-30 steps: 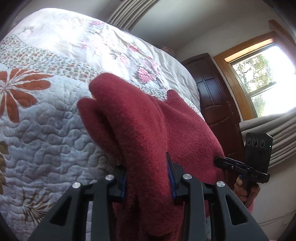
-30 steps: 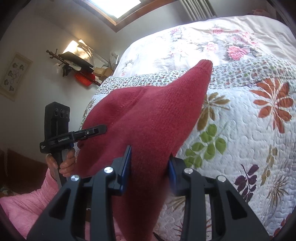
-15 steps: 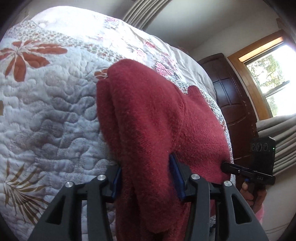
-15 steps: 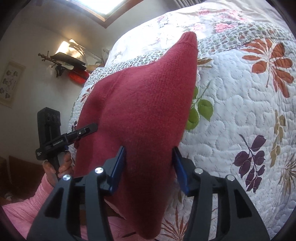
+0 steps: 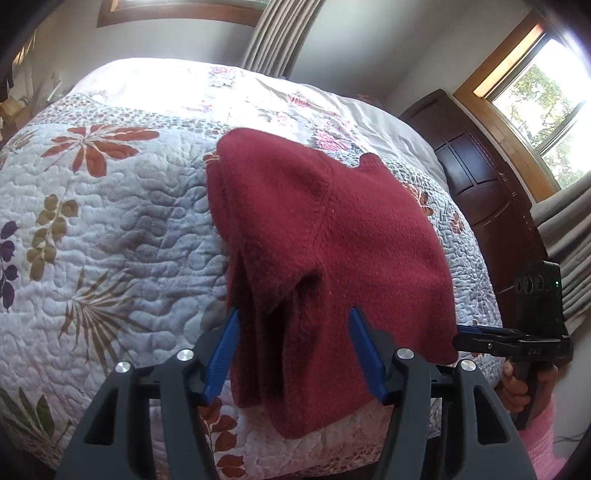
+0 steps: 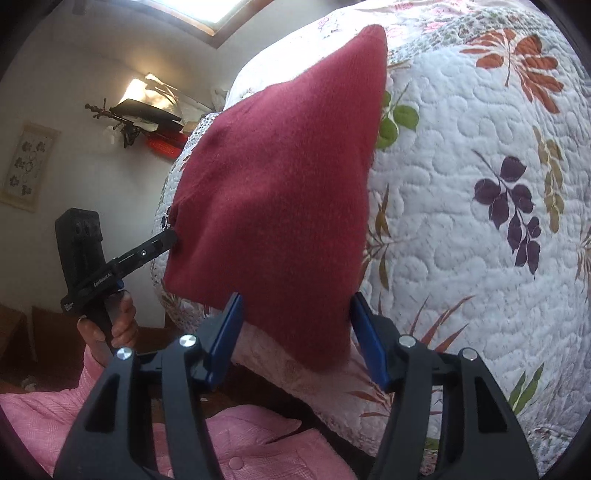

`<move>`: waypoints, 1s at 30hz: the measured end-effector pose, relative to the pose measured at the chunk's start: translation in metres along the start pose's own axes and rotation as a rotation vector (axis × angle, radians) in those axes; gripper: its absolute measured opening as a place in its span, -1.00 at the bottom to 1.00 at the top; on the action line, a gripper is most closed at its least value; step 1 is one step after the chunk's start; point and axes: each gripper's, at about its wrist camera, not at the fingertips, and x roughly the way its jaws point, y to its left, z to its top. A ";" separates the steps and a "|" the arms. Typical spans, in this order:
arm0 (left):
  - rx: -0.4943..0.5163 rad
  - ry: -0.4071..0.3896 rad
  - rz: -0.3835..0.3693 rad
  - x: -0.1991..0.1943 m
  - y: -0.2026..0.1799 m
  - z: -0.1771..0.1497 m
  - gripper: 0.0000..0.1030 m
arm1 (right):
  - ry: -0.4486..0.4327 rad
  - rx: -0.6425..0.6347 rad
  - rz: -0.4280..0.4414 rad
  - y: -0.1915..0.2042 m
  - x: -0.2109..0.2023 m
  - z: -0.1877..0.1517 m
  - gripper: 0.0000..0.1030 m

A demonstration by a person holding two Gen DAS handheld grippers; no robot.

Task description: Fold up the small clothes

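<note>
A bed (image 5: 110,206) fills most of both views, covered by a white quilt (image 6: 461,206) stitched in swirls and printed with orange, purple and olive leaves and pink roses at the far end. A dark wooden door (image 5: 476,192) and a bright wood-framed window (image 5: 543,92) stand at the right in the left wrist view; grey curtains (image 5: 273,33) hang behind the bed.

The red sweater (image 5: 325,236) lies on the quilt near the bed's near edge, folded over itself in thick layers, its near end drooping over the side.

The left hand-held gripper (image 5: 293,350) has its blue-padded fingers (image 5: 221,347) spread wide on either side of the sweater's near fold; the pads flank the cloth but do not clamp it. The right hand-held gripper (image 6: 295,332) also stands wide, its blue pads (image 6: 369,339) either side of the sweater's hanging corner with gaps to the cloth.

In the right wrist view a hand (image 6: 110,325) in a pink sleeve (image 6: 44,406) grips the left tool's handle, whose tip touches the sweater's left edge. A small wall shelf (image 6: 147,114) hangs at far left.
</note>
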 end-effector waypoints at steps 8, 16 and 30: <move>0.015 0.029 0.105 0.013 0.008 -0.016 0.04 | -0.033 -0.047 -0.046 0.018 -0.009 -0.008 -0.61; 0.008 0.041 0.115 0.024 0.018 -0.024 0.10 | -0.026 -0.011 -0.087 0.017 0.012 -0.022 -0.60; -0.002 0.049 0.140 0.017 0.018 -0.027 0.31 | -0.046 0.043 -0.206 0.028 0.026 -0.031 0.01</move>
